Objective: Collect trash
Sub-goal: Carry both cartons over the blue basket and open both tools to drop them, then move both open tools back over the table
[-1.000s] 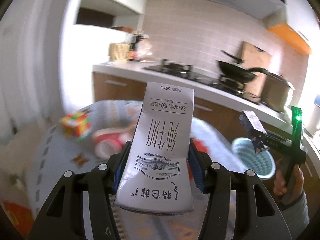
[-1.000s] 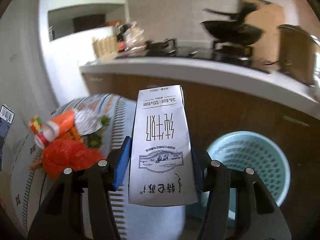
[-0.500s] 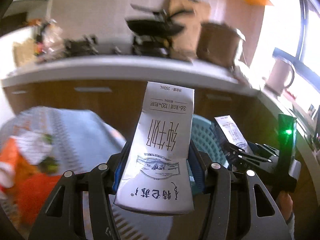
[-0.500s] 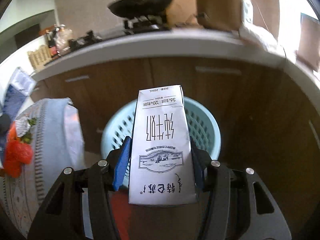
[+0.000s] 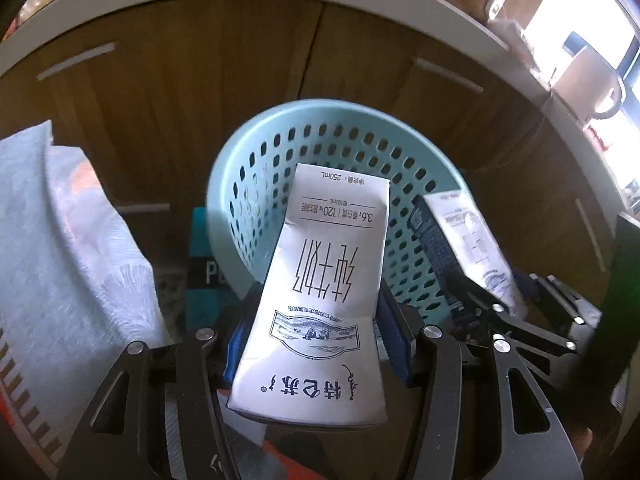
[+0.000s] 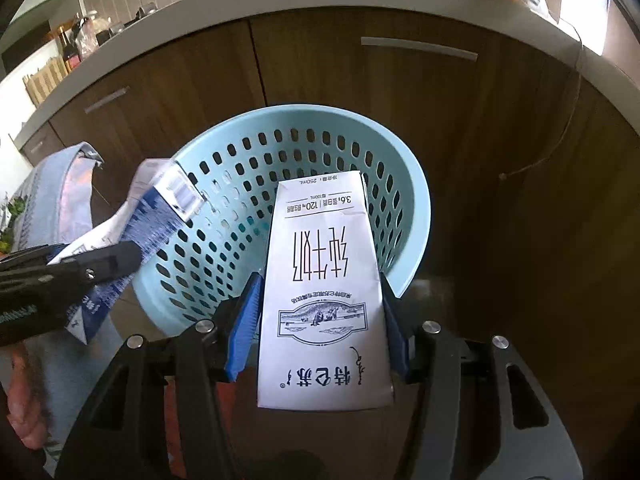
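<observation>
While both cartons hang over it, the one pale blue basket (image 5: 256,168) sits on the floor against the wooden cabinets (image 6: 400,92), its mouth straight ahead of and below each tool. Two milk cartons show: the left tool (image 5: 316,344) clamps one carton (image 5: 324,280), the right tool (image 6: 318,332) clamps the other carton (image 6: 324,280), long axes pointing forward toward the basket; neither hand is clearly nearer

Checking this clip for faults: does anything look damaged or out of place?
Both milk cartons look squashed flat, as trash would. The blue basket seems tipped toward the cameras, though the lens may exaggerate that.
</observation>
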